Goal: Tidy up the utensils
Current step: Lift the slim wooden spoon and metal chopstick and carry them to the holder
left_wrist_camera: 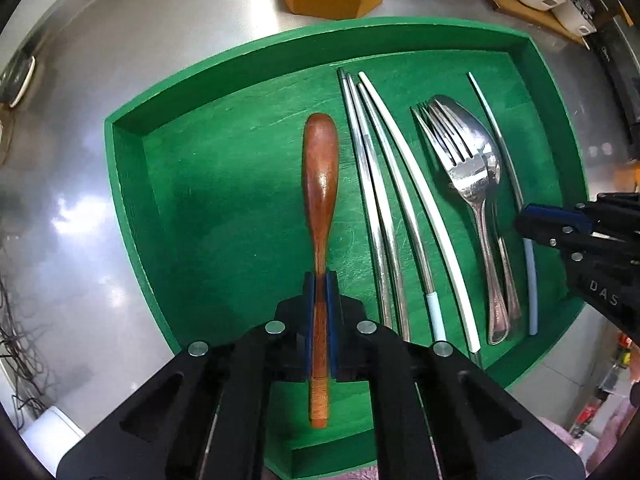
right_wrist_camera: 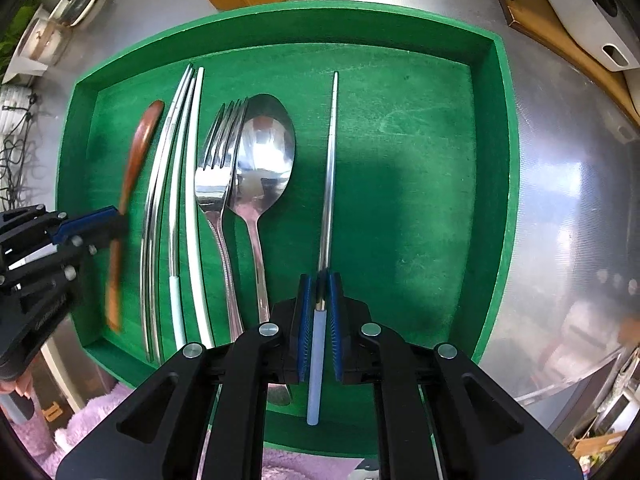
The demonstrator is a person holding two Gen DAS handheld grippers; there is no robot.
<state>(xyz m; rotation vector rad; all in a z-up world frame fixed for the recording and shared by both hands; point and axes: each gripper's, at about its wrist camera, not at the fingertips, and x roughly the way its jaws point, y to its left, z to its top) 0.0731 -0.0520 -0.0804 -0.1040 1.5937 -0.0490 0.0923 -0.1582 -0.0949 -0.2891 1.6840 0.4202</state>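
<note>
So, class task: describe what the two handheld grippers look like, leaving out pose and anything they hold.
Both the left gripper and the right gripper are matte black plastic linkages with silver round pins at the joints, cut-out slots in the arms, and blue ribbed pads on the fingers. White lettering marks the right gripper's side. No cables show.

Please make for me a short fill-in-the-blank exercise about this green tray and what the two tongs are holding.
1. The left tongs are shut on the handle of the ____ spoon.
2. The right tongs are shut on a single ____ with a pale blue grip.
3. In the tray, the metal fork lies directly beside the metal ____.

Missing words: wooden; chopstick; spoon
</note>
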